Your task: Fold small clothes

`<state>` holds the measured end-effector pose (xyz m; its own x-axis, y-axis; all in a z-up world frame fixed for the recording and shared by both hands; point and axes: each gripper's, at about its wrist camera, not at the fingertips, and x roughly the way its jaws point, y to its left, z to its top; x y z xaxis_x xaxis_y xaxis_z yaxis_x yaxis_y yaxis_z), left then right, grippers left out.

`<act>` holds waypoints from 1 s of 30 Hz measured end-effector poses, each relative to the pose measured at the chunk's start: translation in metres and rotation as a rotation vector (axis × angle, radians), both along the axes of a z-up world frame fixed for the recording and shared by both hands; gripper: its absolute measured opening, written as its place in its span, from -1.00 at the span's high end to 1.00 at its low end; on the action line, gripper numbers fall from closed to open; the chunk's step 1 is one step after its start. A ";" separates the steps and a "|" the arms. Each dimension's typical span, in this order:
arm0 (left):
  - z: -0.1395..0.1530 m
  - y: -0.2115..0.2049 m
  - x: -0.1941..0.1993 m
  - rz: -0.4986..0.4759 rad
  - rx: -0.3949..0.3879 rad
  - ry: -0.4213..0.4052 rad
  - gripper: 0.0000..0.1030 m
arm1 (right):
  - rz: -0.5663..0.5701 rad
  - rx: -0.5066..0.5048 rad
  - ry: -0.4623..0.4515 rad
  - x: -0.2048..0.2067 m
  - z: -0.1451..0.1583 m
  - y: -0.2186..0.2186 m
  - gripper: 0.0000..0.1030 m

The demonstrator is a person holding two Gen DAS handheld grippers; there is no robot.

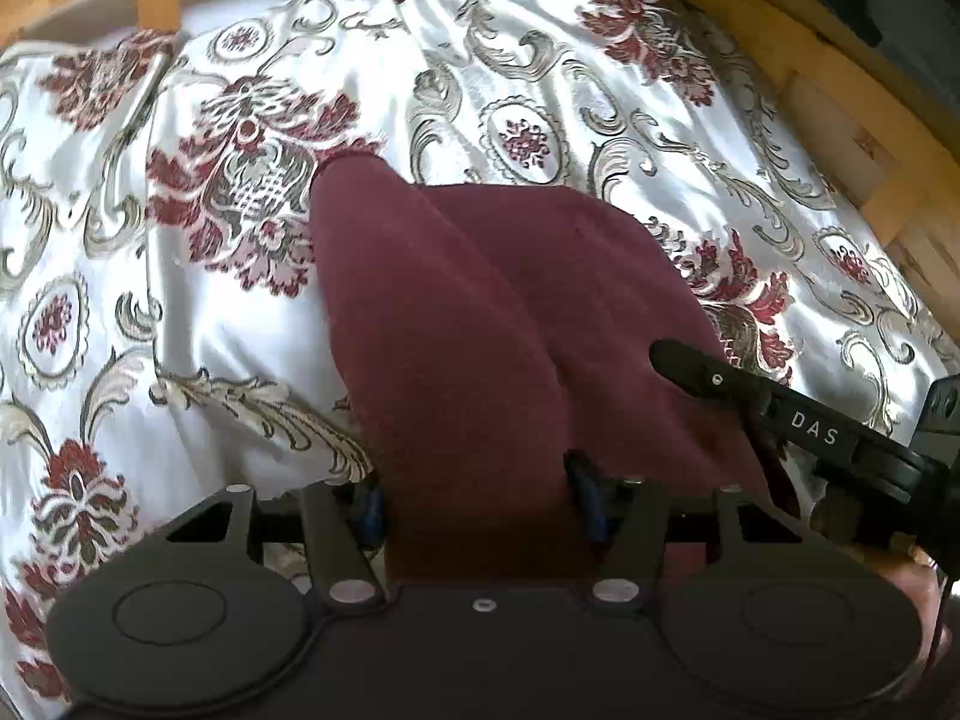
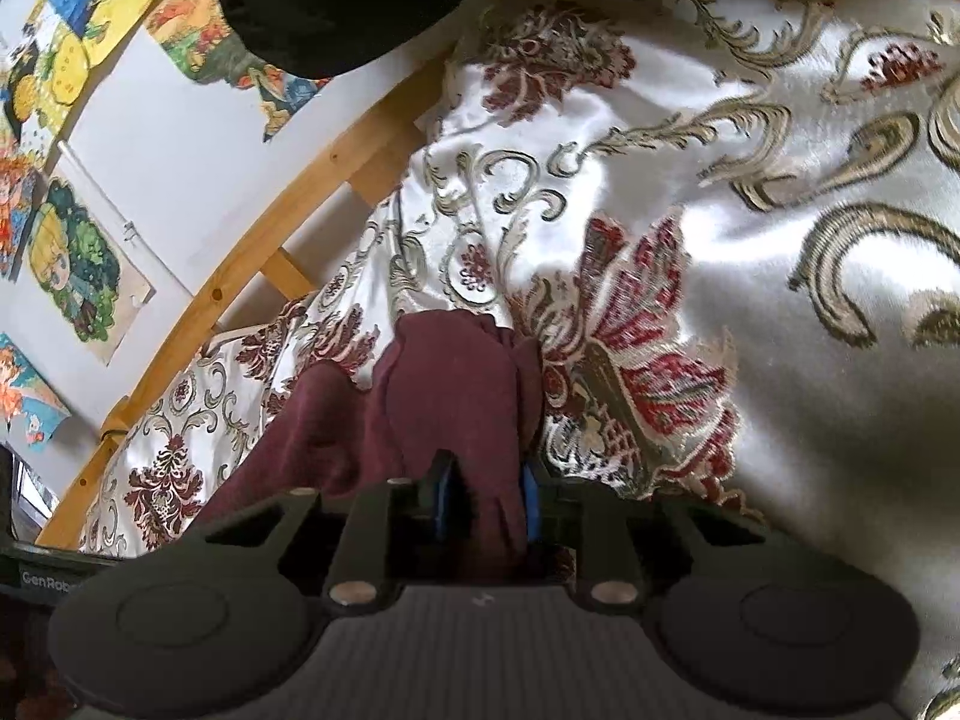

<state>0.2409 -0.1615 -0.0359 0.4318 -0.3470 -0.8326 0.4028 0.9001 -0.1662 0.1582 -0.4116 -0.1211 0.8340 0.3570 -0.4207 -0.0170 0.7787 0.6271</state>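
Note:
A maroon cloth (image 1: 468, 324) lies on a white bedspread with red and gold floral patterns (image 1: 180, 300). My left gripper (image 1: 480, 498) has its fingers wide apart, and the near end of the cloth runs between them. My right gripper (image 2: 486, 498) is shut on a bunched edge of the same maroon cloth (image 2: 444, 384), which hangs folded over the bedspread (image 2: 750, 240). The right gripper's arm (image 1: 780, 414), marked DAS, reaches in over the cloth's right side in the left wrist view.
A wooden bed frame (image 1: 840, 90) runs along the far and right sides of the bed. In the right wrist view the wooden rail (image 2: 288, 192) borders a white wall with colourful cartoon posters (image 2: 78, 264). A dark object (image 2: 336, 0) sits at the top.

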 end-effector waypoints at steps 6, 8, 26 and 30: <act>0.006 -0.005 -0.007 -0.064 0.033 -0.070 0.02 | -0.002 -0.039 -0.054 -0.004 0.009 0.005 0.62; 0.009 -0.008 -0.013 -0.100 0.054 -0.120 0.05 | 0.003 -0.073 -0.087 -0.007 0.015 0.009 0.63; 0.032 0.029 -0.028 -0.163 0.175 -0.410 0.07 | 0.081 -0.220 -0.248 0.003 0.055 0.068 0.68; 0.034 0.054 -0.012 -0.091 0.159 -0.437 0.07 | 0.107 -0.233 -0.255 0.033 0.064 0.091 0.68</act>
